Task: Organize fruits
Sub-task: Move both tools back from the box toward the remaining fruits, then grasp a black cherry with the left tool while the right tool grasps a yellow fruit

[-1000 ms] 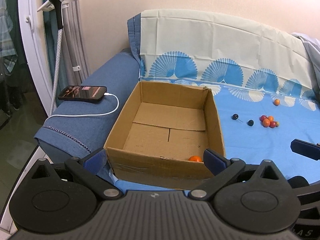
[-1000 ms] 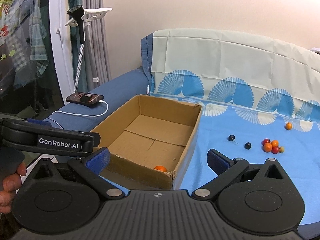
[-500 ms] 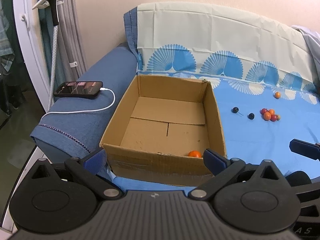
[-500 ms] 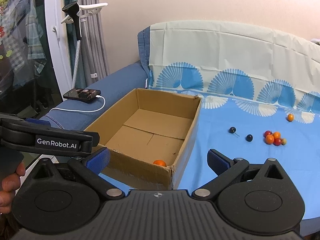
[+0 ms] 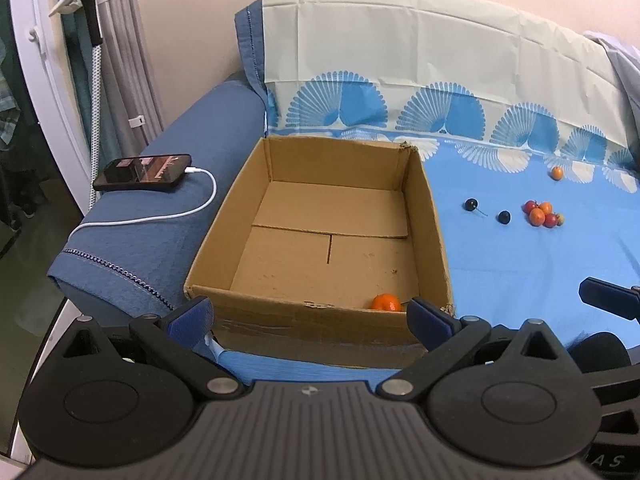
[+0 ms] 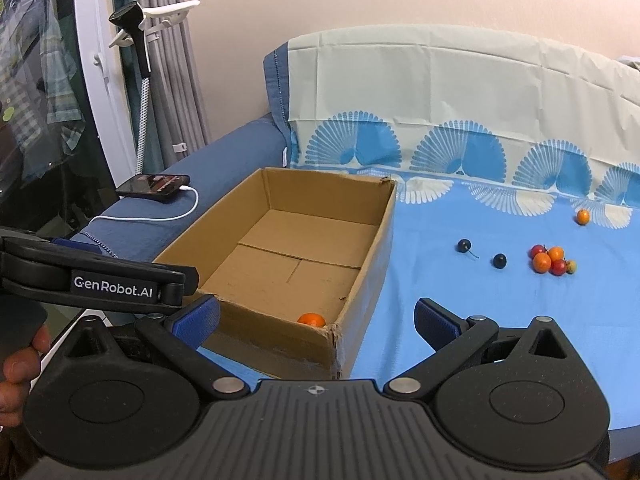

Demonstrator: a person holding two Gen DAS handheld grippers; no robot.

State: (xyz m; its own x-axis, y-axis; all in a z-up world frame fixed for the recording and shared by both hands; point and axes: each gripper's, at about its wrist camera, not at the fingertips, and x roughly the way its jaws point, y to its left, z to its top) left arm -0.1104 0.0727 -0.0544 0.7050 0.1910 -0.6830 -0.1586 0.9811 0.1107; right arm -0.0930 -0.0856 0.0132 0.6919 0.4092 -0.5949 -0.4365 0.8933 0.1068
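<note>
**Both grippers empty near the box, most fruit out on the sheet**

I have the left gripper [image 5: 310, 312] held at the near wall of the cardboard box [image 5: 434, 216], its jaws spread wide with nothing between them. My right gripper [image 6: 316, 318] sits a little to the right, jaws equally wide and empty, straddling the box's near right corner.

The box stands on the blue sheet [image 6: 460, 300] that covers the sofa seat. Inside it I see one orange fruit [image 5: 386, 303], lying on the floor of the box against the near wall, close to the right corner; the right camera shows it in the same spot [image 6: 311, 319].

The other fruit lies on the sheet, well apart from the box to its right. Two dark round fruits [image 6: 464, 245] lie separately, one with a thin stem. Beyond them is a tight cluster of red and orange fruits [image 6: 551, 261], touching one another. A single small orange fruit [image 6: 583, 216] lies farther back, near the fan pattern.

On the blue sofa arm [image 5: 192, 152] to the left of the box a phone [image 5: 143, 167] lies with its screen lit and a white cable [image 5: 160, 218] plugged in.
</note>
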